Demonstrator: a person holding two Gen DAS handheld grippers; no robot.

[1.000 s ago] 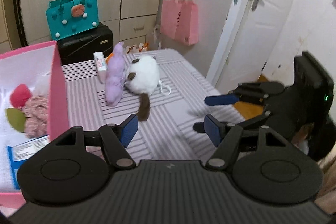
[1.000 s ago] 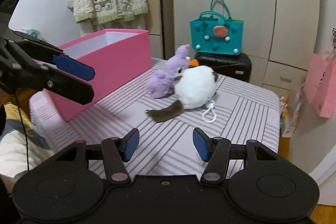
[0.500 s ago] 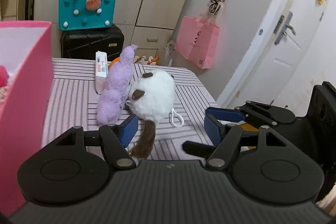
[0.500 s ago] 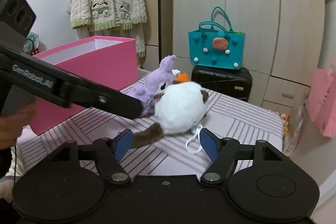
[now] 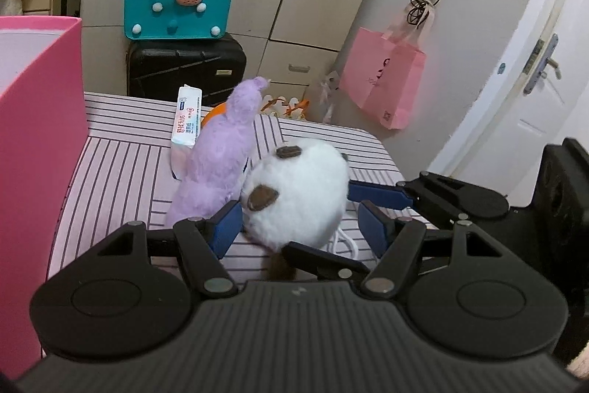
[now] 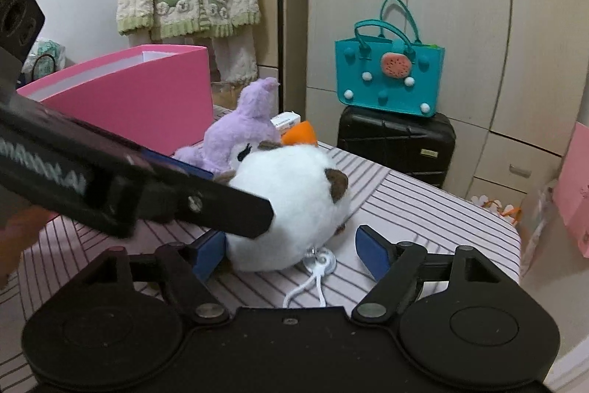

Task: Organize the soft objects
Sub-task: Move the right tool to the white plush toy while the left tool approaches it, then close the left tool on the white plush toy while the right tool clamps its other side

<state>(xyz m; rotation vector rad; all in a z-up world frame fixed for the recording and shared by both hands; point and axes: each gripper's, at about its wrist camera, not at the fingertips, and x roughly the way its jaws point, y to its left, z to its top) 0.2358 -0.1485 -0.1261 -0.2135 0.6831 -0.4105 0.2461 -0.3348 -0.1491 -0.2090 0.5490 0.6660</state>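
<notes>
**Two plush toys not yet boxed; both tools at the white one**

The white plush (image 5: 298, 197) lies at the middle of the left wrist view on the striped worktop (image 5: 121, 172), touching the purple plush (image 5: 221, 164) just left of it; a white packet (image 5: 186, 120) lies behind the purple one, and something orange peeks out between them; the pink box (image 5: 40, 135) stands at the left edge of that frame, and its inside is not visible from here; so at least two soft things, perhaps more, are judged left to sort

The left tool (image 5: 298, 227) is released, its jaws standing to either side of the white plush without clearly pressing it; the right tool (image 6: 291, 253) has just been opening, and the same plush sits between its jaws, the left pad close against the fur, the right pad clear of it; neither holds anything yet, so the pick-up looks about to begin, with carrying to the box still ahead
</notes>
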